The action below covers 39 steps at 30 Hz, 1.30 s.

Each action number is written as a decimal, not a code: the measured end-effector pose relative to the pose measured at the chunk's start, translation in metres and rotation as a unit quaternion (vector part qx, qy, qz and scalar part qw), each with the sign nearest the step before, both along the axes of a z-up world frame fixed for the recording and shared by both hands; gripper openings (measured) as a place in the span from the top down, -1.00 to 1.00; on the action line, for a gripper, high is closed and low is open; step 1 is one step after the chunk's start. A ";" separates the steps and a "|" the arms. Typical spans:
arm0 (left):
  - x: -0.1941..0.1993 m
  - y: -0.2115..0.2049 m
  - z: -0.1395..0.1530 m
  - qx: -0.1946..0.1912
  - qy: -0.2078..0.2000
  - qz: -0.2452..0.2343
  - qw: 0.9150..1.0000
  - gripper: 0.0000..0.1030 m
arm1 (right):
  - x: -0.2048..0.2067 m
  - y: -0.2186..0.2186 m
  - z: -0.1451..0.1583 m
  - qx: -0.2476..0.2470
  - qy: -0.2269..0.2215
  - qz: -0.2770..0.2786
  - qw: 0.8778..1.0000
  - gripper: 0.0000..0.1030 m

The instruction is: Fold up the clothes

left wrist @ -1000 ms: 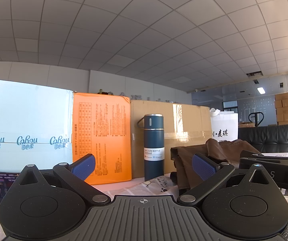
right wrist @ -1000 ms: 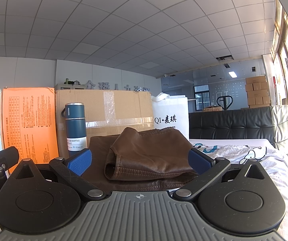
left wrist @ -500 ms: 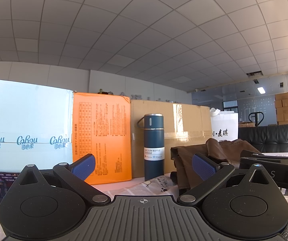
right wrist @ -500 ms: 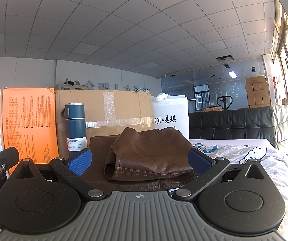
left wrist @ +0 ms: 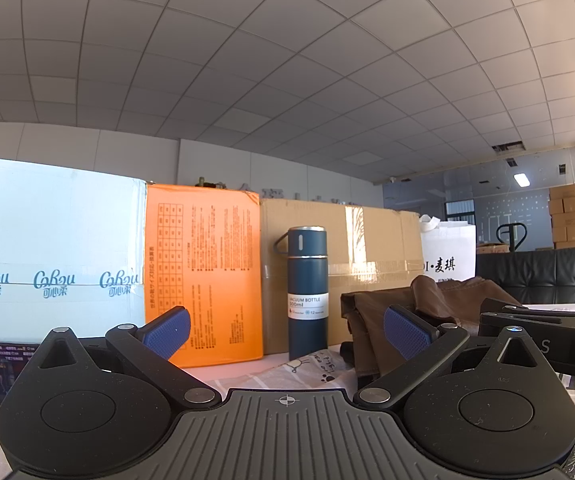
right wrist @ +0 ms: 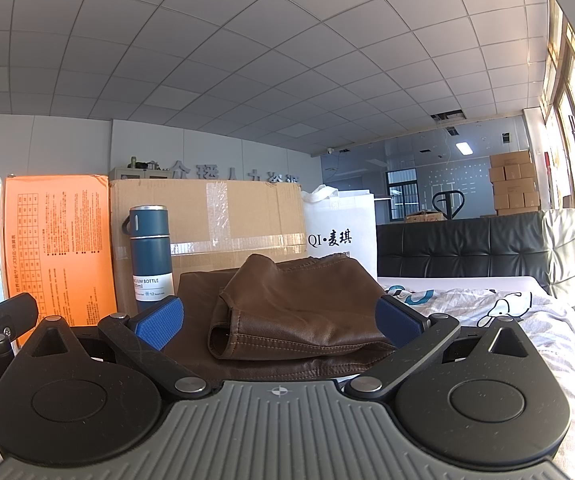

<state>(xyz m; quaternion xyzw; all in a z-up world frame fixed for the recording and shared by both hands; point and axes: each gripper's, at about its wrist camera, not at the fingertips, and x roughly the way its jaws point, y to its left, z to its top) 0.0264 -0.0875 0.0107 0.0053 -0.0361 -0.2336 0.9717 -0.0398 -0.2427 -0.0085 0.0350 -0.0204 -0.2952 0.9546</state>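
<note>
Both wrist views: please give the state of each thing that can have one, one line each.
Left claw: open, holds nothing.
Right claw: open, holds nothing.
Garment: brown, lies in a rough folded heap on the sheet, untouched.
Bottle: upright, cap on.
Brown box: shut, taped.
Orange box: stands upright, shut.
White bag: stands upright.

Upright blue vacuum bottle (left wrist: 307, 292); orange box (left wrist: 203, 272), cardboard box (right wrist: 223, 216)

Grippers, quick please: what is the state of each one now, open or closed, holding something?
Left gripper: open, jaws wide apart, holding nothing.
Right gripper: open, holding nothing; the brown garment lies ahead between the jaws, not gripped.
</note>
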 end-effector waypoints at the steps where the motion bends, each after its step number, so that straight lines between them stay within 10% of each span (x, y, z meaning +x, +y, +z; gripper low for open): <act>1: 0.000 0.000 0.000 0.000 0.000 0.000 1.000 -1.00 | 0.000 0.000 0.000 0.000 0.000 0.000 1.000 -1.00; 39: 0.004 0.001 -0.001 -0.003 0.016 0.003 1.000 -1.00 | 0.001 -0.002 -0.001 0.007 0.005 -0.002 1.000 -1.00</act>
